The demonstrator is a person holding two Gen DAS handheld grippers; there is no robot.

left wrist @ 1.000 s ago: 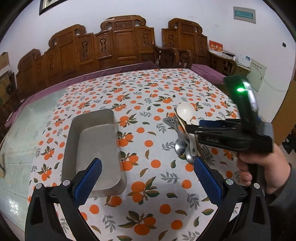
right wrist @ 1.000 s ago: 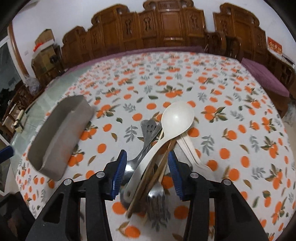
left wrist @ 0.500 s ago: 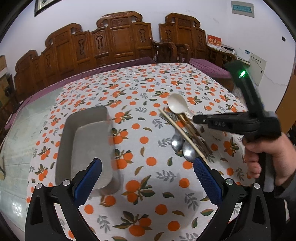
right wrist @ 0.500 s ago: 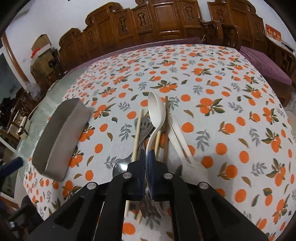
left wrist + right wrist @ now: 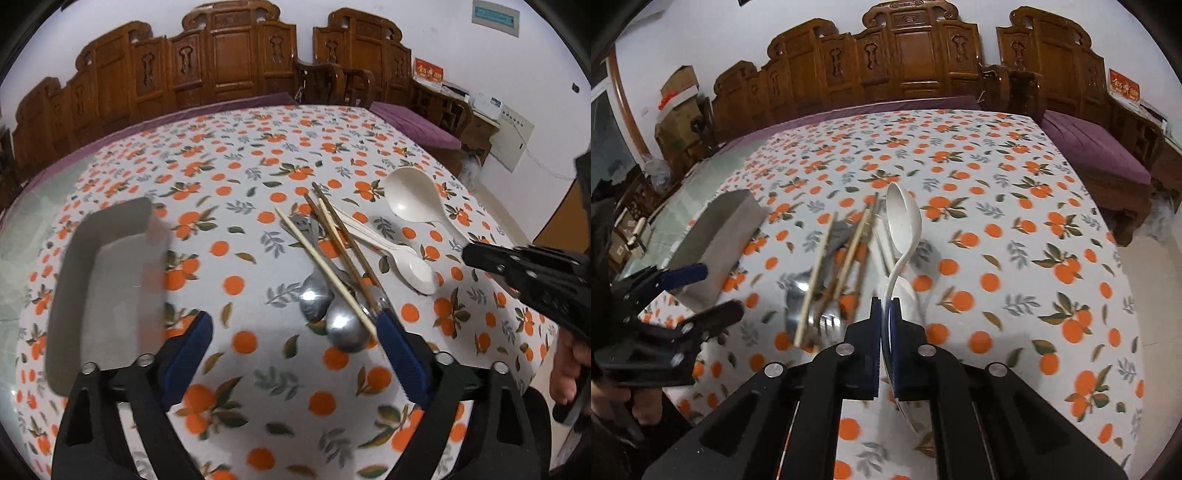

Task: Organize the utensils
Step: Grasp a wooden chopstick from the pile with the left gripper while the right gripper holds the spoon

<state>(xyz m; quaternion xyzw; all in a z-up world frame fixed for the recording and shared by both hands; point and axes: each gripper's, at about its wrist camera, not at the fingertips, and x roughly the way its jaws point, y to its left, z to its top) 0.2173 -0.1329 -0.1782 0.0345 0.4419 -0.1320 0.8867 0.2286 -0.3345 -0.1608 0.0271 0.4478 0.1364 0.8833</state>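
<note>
My right gripper (image 5: 885,325) is shut on the handle of a large white ladle spoon (image 5: 903,221) and holds it lifted above the pile; the spoon also shows in the left wrist view (image 5: 413,199). On the table lie chopsticks (image 5: 325,254), two metal spoons (image 5: 332,310) and a small white spoon (image 5: 402,258). A grey metal tray (image 5: 99,280) sits at the left. My left gripper (image 5: 295,354) is open and empty above the cloth, between the tray and the pile.
The table has an orange-print cloth (image 5: 240,155) with a bare glass strip at the left edge. Carved wooden chairs (image 5: 916,55) line the far side. A purple-cushioned bench (image 5: 1093,147) stands at the right.
My right gripper closed on the white ladle spoon's handle and lifted it up and to the right, away from the pile. The left gripper stayed open and shifted toward the pile.
</note>
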